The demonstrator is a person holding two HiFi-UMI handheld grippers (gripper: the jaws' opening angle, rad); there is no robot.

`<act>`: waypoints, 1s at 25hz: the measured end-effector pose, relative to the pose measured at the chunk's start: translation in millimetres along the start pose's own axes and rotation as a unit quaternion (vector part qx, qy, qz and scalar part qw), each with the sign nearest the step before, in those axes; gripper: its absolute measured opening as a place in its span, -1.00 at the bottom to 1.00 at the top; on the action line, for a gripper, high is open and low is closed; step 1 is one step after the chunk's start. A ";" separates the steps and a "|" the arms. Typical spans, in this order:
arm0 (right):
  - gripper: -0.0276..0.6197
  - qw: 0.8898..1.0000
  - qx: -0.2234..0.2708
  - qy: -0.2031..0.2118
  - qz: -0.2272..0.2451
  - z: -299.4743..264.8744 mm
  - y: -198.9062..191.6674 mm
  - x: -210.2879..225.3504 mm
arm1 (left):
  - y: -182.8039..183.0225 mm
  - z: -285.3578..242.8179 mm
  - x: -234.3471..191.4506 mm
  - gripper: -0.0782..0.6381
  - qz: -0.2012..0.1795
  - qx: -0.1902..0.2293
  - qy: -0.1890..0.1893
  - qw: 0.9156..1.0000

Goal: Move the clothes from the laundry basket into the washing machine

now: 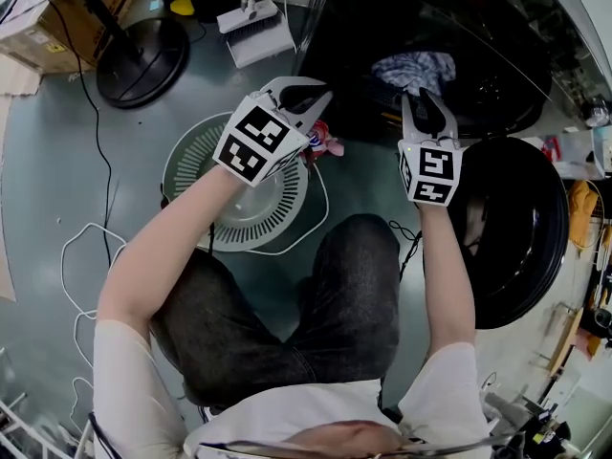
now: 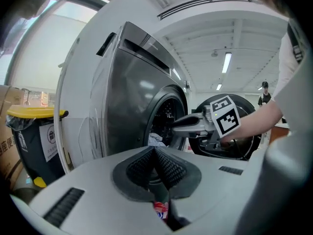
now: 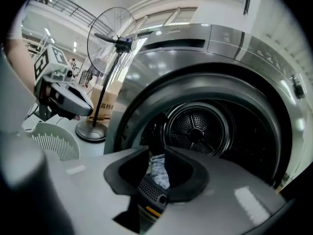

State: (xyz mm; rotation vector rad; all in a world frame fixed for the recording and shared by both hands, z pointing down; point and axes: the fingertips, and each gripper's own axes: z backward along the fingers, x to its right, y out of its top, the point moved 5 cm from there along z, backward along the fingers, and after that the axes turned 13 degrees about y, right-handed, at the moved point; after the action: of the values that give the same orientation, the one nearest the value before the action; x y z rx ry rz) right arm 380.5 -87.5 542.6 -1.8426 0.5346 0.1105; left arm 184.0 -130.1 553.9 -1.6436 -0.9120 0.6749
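The left gripper (image 1: 320, 96) hovers over the far rim of the round white laundry basket (image 1: 196, 175). It is shut on a small red and white garment (image 1: 325, 144) that hangs under it; that garment (image 2: 160, 210) shows low between the jaws, whose tips (image 2: 155, 152) meet. The right gripper (image 1: 427, 101) points into the washing machine's dark mouth (image 1: 478, 75). Its jaws (image 3: 156, 156) stand a little apart with nothing between them. A blue and white cloth (image 1: 413, 68) lies inside the drum (image 3: 198, 126), visible through that gap. From each gripper view the other gripper shows alongside.
The washer's round door (image 1: 521, 228) hangs open at the right, beside my right arm. A standing fan's base (image 1: 142, 60), a dustpan with brush (image 1: 253, 27) and cardboard boxes (image 1: 57, 17) stand beyond the basket. White cable (image 1: 81, 247) loops on the floor. A yellow-lidded bin (image 2: 34, 131) stands left of the washer.
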 end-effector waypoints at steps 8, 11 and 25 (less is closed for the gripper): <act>-0.70 0.997 0.049 0.049 -0.041 0.1 24.2 -31.1 | -0.5 9.3 -9.3 -0.76 0.025 0.018 0.038 0.999; -0.76 0.995 0.059 0.063 -0.052 -3.9 28.5 -41.5 | -3.5 14.3 -11.8 -0.76 0.018 0.019 0.042 0.999; -0.89 0.982 0.101 0.132 -0.085 -23.5 49.2 -78.5 | -33.7 33.7 -31.3 -0.76 -0.025 0.000 0.058 0.998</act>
State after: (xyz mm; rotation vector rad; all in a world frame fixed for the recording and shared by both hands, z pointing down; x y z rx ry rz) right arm 285.8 -97.1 533.6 -1.7048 0.5465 -0.2973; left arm 132.2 -134.5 577.3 -1.6359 -0.8670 0.5399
